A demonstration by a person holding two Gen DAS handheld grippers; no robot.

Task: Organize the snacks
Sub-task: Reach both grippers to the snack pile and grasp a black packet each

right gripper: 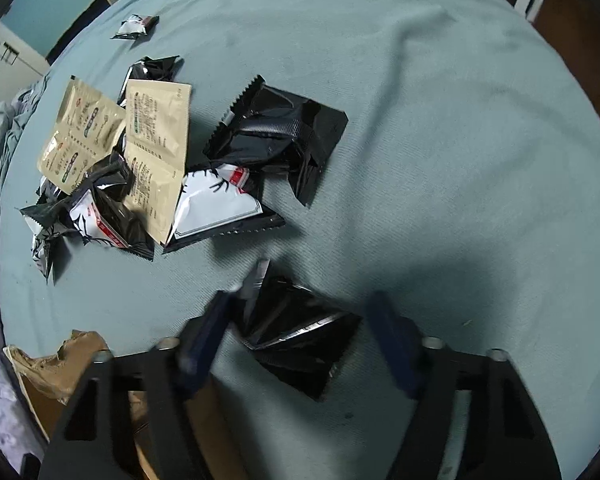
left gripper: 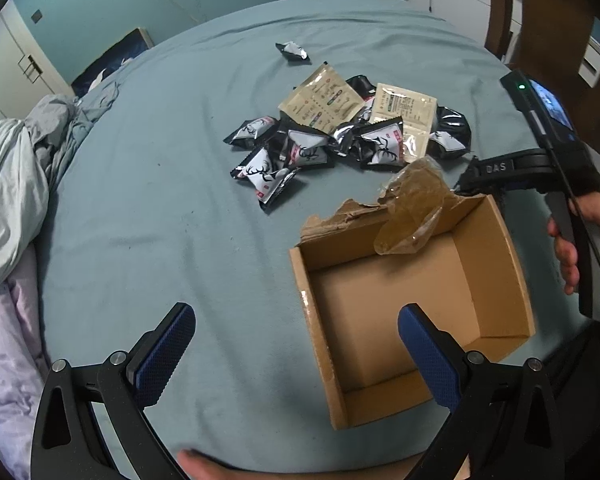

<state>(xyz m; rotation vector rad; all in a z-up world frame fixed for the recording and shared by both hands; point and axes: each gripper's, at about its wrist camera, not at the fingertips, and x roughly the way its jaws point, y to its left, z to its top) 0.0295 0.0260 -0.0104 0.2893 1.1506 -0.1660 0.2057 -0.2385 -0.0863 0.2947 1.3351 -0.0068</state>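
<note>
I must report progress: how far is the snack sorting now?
Done: nothing, the cardboard box holds no snacks. In hand: the right gripper has its jaws around a black packet, not clearly clamped. Left: the snack pile and one stray packet lie on the sheet. The left gripper is open.

Two tan sachets (right gripper: 120, 140) at nine o'clock, one cardboard box (left gripper: 412, 304) at five, roughly nine black-and-white snack packets (left gripper: 268, 176), overlapping.
</note>
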